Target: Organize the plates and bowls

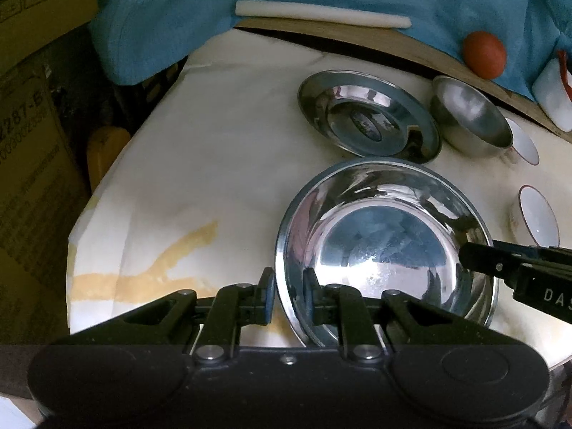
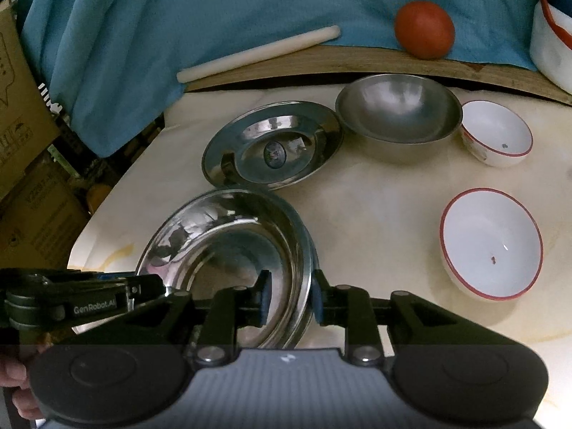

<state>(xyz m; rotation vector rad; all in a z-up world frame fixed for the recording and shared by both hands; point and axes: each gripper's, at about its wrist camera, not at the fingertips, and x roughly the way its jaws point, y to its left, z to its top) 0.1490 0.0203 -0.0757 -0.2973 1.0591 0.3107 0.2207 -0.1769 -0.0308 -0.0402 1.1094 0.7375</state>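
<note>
A shiny steel deep plate lies at the near side of the pale table. My left gripper is shut on its left rim, one pad outside and one inside. In the right wrist view the same plate has its right rim between the fingers of my right gripper, which stands open: the inner pad is clear of the plate's wall. Behind it sit a second steel plate with a sticker, a steel bowl and two white bowls with red rims.
A blue cloth covers the raised board behind the table, with a white rod and an orange-red ball on it. Cardboard boxes stand past the table's left edge. A white container sits far right.
</note>
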